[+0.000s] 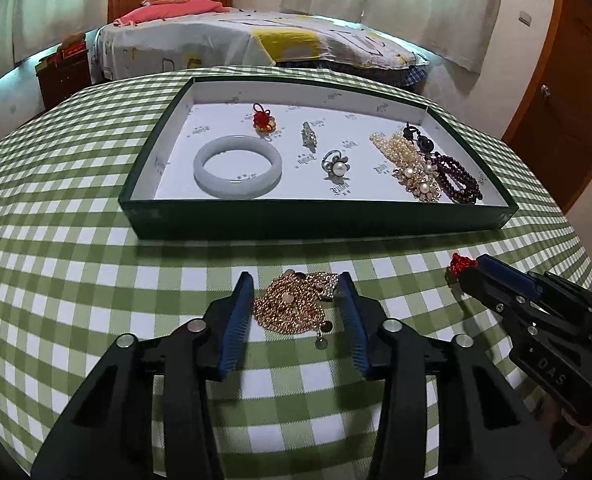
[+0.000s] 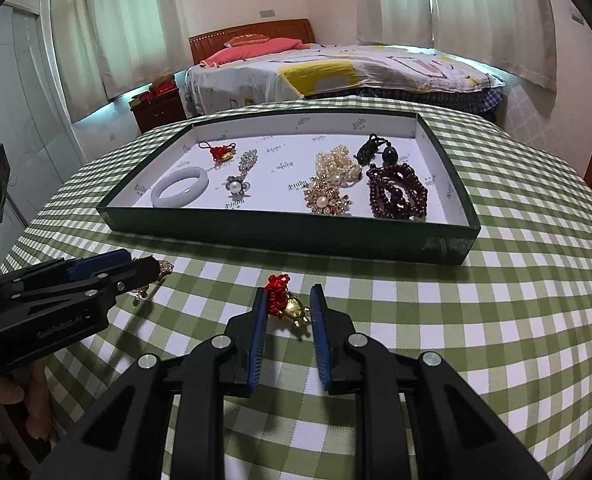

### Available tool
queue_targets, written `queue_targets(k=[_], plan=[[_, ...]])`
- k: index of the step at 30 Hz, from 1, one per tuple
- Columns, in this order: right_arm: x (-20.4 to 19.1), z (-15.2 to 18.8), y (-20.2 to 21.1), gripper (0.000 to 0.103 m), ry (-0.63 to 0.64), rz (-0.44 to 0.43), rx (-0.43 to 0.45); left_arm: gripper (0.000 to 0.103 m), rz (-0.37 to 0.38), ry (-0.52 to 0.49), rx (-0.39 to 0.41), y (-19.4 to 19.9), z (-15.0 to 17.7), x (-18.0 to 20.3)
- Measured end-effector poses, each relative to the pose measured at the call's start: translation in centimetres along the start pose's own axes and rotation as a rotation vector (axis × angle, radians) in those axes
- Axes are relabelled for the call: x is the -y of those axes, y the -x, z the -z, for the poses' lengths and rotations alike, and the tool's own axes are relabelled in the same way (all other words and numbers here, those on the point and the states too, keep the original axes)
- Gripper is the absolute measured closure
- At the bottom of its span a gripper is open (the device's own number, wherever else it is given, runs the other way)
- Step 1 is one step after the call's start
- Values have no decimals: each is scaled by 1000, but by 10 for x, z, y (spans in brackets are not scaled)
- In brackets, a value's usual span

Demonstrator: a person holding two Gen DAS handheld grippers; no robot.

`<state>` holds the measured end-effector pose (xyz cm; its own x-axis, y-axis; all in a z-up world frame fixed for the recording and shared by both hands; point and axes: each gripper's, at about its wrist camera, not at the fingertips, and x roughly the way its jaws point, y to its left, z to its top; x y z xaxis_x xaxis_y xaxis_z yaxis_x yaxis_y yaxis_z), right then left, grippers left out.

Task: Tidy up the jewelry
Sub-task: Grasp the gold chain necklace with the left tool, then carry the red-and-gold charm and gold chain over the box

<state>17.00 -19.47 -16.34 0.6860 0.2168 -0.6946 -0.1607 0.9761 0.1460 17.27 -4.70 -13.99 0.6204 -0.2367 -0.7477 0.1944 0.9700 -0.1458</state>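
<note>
Two grippers work over a table with a green-and-white checked tablecloth [image 1: 96, 264], each low over one piece of jewelry lying near the front edge. The left gripper [image 1: 296, 280] has its two blue-padded fingers spread wide on either side of a heap of rose-gold chain necklace [image 1: 288, 308], which rests on the cloth between them, with the right pad close against its upper edge. The right gripper [image 2: 288, 294] also stands apart, its fingers flanking one small gold charm on a red knotted cord [image 2: 286, 304]; the left pad sits against the red knot, the right pad just clear of the gold figure. Farther back lies one shallow dark green tray [image 1: 315, 224] with a white lining, holding seven pieces: one pale jade bangle [image 1: 238, 166] at near left, one red-knot gold charm [image 1: 263, 118] behind it, one rhinestone clip [image 1: 308, 138], one pearl flower ring [image 1: 335, 166] in the middle, and at the right one strand of cream pearls [image 1: 393, 146], one gold pearl brooch [image 1: 417, 182] and one dark garnet bead string [image 1: 455, 180], these three touching or overlapping
</note>
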Motion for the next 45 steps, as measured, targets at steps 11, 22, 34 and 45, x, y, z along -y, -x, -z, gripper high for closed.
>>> queue_targets(k=[11, 22, 34, 45], plan=[[2, 2, -2, 81, -10, -1, -1, 89, 20, -21, 32, 3, 4, 1], [4, 1, 0, 81, -12, 1, 13, 98, 24, -3, 66, 19, 6, -7], [3, -2, 7, 81, -10, 1, 33, 98, 19, 11, 113, 39, -2, -13], [1, -8, 18, 81, -4, 0, 63, 98, 19, -14, 162, 62, -10, -10]])
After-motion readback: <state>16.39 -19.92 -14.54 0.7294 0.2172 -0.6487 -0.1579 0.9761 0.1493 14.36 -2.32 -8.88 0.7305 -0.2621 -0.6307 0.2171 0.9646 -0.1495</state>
